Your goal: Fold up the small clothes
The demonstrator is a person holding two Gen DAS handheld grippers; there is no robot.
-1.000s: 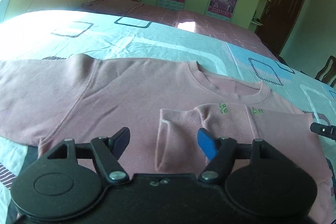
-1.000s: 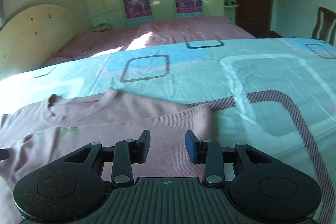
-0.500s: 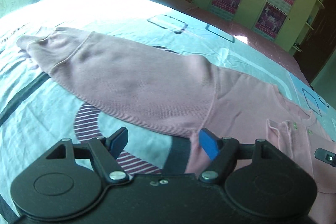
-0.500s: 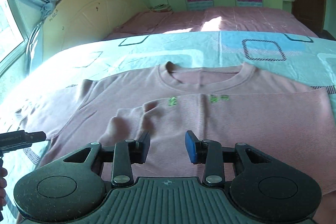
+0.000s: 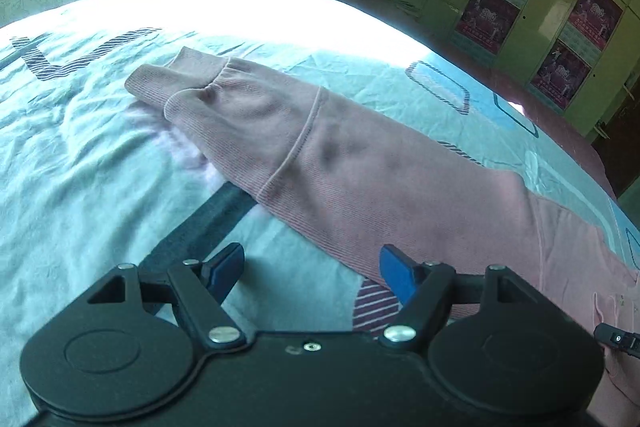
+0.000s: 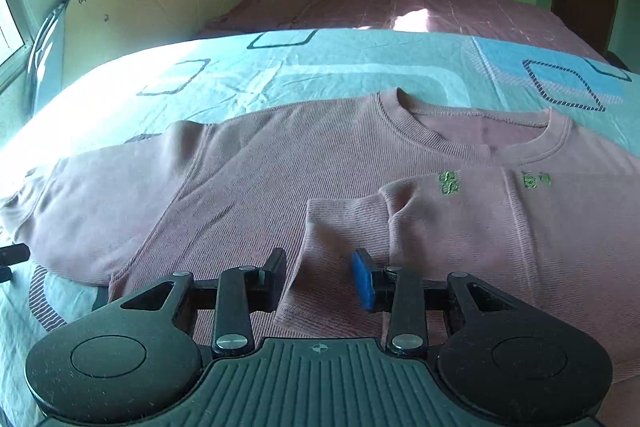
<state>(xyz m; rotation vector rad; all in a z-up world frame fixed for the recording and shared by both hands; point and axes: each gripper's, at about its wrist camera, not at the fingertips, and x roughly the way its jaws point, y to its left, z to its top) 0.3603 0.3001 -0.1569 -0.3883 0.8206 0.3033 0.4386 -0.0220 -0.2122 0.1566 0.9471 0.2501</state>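
Both views have swung left along the pink sweatshirt (image 6: pixel 320 163) on the bed (image 5: pixel 80 187) — we carry left claw (image 5: pixel 310 269) and right claw (image 6: pixel 320 277) released, apparently empty. Risk: a hasty grab at the unfolded sleeve (image 5: pixel 280 131) drags the body askew.

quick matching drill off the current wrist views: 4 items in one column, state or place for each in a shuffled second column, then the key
Items
1. left gripper
2. right sleeve
3. left sleeve
4. neckline

States
A. folded across the chest of the pink sweater
B. stretched out flat on the bedspread
C. jaws apart, nothing between them
D. on the sweater's far edge in the right wrist view, just beyond the green embroidery

Pairs: 1-C, 2-A, 3-B, 4-D
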